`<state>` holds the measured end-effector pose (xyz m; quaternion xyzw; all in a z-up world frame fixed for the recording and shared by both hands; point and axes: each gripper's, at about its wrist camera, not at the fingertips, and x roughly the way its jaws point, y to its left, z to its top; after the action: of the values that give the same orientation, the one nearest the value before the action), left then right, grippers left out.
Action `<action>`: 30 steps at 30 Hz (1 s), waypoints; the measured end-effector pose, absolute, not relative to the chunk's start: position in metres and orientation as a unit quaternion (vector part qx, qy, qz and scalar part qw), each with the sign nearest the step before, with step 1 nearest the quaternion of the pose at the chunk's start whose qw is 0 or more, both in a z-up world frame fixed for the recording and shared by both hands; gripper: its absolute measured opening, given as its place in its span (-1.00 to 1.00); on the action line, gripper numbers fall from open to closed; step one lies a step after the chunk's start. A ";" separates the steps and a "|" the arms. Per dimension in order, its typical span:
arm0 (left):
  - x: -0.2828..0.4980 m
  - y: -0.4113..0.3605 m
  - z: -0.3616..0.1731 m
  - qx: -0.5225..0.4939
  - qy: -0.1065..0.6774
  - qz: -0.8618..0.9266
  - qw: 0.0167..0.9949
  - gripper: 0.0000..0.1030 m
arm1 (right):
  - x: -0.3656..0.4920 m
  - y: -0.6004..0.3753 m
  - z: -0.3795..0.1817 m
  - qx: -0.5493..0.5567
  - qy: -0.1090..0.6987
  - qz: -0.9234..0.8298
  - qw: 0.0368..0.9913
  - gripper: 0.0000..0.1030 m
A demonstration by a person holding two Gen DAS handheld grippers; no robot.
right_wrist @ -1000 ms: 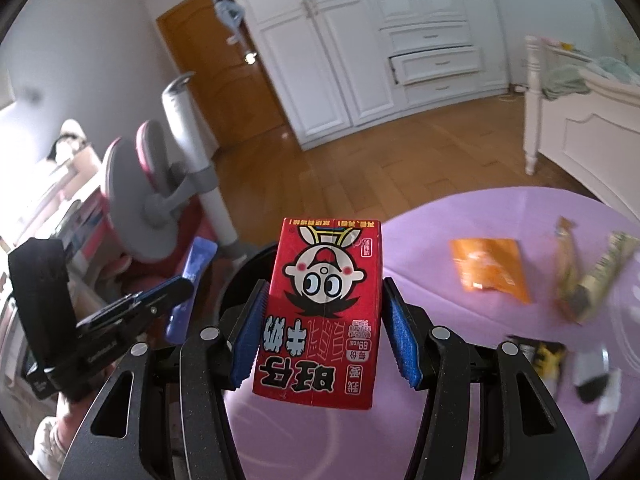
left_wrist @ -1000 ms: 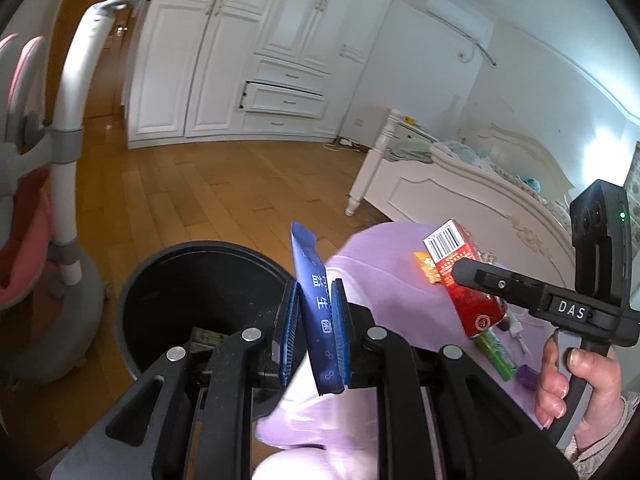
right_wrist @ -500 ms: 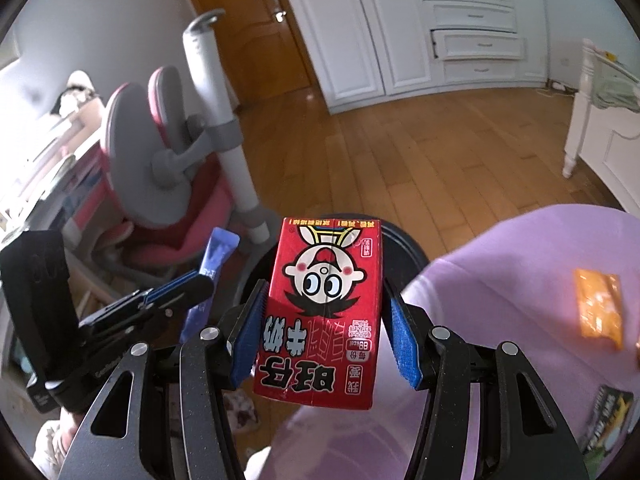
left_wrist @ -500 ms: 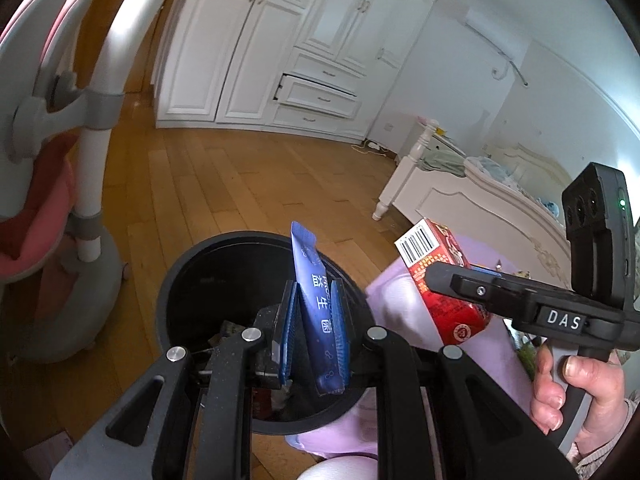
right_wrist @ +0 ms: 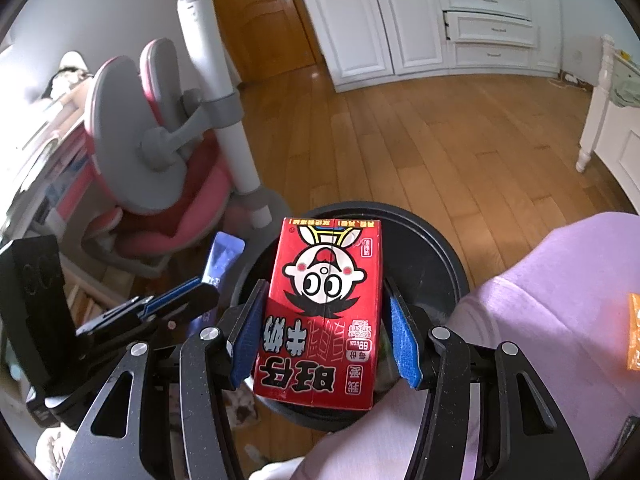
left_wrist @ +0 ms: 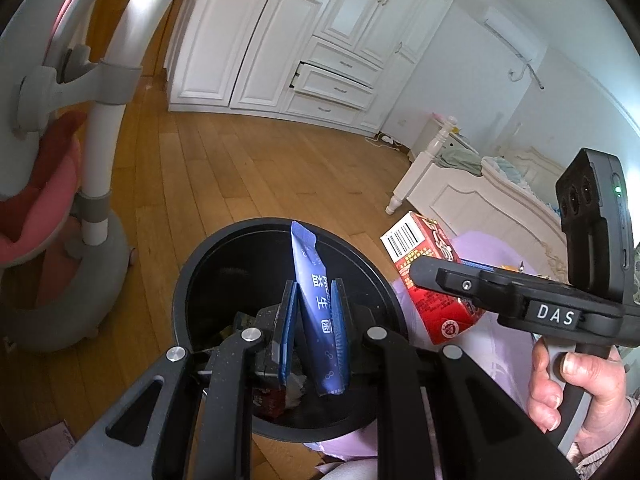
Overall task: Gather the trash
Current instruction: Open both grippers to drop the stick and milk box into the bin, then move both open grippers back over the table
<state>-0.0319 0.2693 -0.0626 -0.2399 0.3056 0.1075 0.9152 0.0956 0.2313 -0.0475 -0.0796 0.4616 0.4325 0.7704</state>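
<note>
A black round trash bin [left_wrist: 240, 232] stands on the wood floor beside the purple-covered table [right_wrist: 560, 280]. My left gripper [left_wrist: 314, 292] hovers over the bin's mouth with a blue sachet [left_wrist: 316, 312] upright between its pads; the jaws are just beginning to open and the sachet still sits in the grip. My right gripper [right_wrist: 325, 320] is shut on a red milk carton [right_wrist: 324, 304] with a cartoon face, held over the bin's near rim [right_wrist: 440, 240]. In the left wrist view the carton [left_wrist: 424, 280] hangs at the bin's right edge. Some trash [left_wrist: 280, 396] lies inside the bin.
A pink and grey chair [right_wrist: 160, 152] on a round base stands left of the bin. An orange wrapper [right_wrist: 634, 332] lies on the purple cloth at the right. A white bed [left_wrist: 480, 200] and white wardrobes [left_wrist: 300, 40] line the far side of the floor.
Both grippers have swung away from the purple table and down over the bin, each with its item still in it. The bin now fills the lower middle of both views.
</note>
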 end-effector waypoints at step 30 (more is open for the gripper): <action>-0.016 0.170 -0.019 -0.134 0.305 0.018 0.943 0.83 | 0.075 0.078 -0.008 -0.015 0.425 0.396 0.814 0.38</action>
<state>-0.0159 0.1701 -0.0191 -0.1339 0.3047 0.0184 0.9428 0.0754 0.0778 -0.0079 -0.0147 0.4245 0.3957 0.8143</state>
